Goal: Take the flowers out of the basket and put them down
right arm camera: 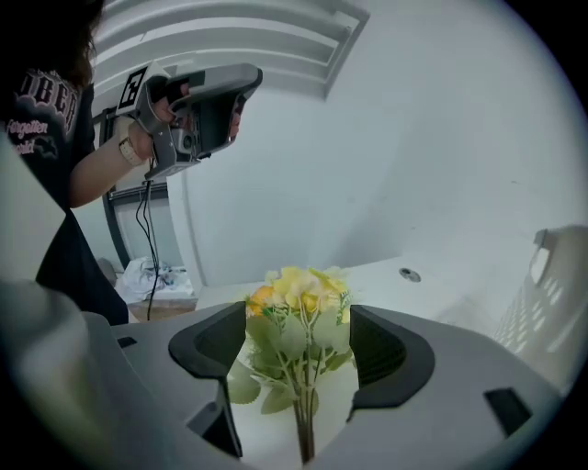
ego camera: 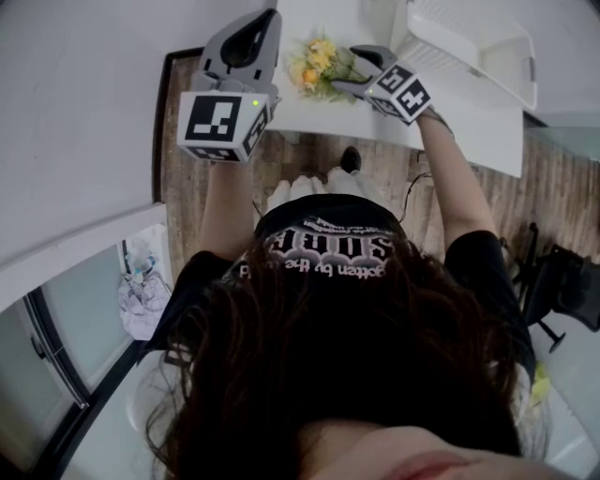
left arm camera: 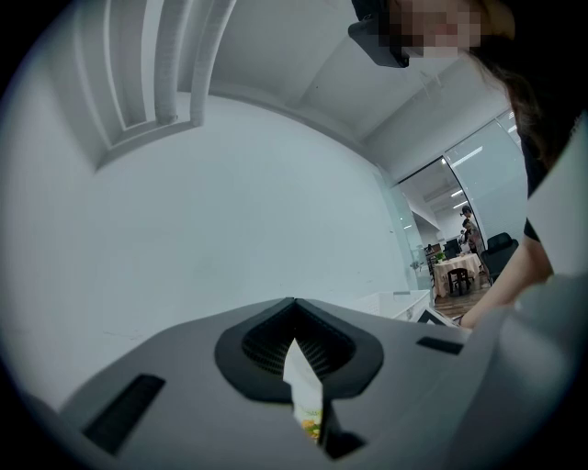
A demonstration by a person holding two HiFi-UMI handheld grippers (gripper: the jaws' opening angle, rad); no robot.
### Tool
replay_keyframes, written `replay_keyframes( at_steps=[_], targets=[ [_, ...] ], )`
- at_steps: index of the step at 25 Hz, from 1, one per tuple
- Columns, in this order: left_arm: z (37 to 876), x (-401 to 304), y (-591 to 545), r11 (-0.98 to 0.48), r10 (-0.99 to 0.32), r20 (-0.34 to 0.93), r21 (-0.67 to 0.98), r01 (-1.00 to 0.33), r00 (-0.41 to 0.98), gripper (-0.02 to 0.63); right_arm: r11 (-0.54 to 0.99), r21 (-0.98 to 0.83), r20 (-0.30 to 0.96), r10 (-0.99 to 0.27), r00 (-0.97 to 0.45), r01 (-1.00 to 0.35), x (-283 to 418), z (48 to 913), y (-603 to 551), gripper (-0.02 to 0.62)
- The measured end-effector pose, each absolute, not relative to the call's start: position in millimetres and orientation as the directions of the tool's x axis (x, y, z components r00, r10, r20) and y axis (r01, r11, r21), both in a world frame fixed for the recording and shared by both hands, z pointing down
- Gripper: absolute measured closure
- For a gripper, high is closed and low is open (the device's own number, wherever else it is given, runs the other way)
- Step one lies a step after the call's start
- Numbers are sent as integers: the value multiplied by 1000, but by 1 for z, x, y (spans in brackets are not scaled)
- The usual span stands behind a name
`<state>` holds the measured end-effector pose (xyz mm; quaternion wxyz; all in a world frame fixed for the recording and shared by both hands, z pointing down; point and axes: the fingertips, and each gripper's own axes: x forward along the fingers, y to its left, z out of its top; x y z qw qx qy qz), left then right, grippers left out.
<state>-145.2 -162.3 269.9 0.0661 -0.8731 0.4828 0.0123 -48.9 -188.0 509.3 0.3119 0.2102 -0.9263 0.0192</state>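
Observation:
A small bunch of yellow flowers (ego camera: 319, 64) with green leaves lies on the white table (ego camera: 450, 122), stems toward me. My right gripper (ego camera: 354, 73) hovers at the stem end. In the right gripper view the flowers (right arm camera: 294, 294) sit between the wide-open jaws of the right gripper (right arm camera: 299, 321), and the pads do not press on them. The white slatted basket (ego camera: 478, 47) stands to the right of the flowers. My left gripper (ego camera: 258, 28) is held up left of the flowers, jaws together and holding nothing. Through the slit of the left gripper (left arm camera: 294, 321) a sliver of flowers (left arm camera: 312, 427) shows.
The basket's wall (right arm camera: 551, 303) rises at the right edge of the right gripper view. A white wall runs along the table's left side. On the wooden floor are a heap of bags (ego camera: 141, 281) at the left and a black chair (ego camera: 562, 281) at the right.

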Motion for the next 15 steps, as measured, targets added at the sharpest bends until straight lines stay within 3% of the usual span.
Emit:
replay_keyframes(
  at_steps=[11,15],
  targets=[
    [271,-128,-166,-560,-818,-90,-101,-823,568,606,852,108,396,-510,-764,-513,-33,413,-186,249],
    [272,-123,-166,-570,-811,-88,-98,-816,578,606,815,100,330,-568,-754,-571,-17,384,-185,318]
  ],
)
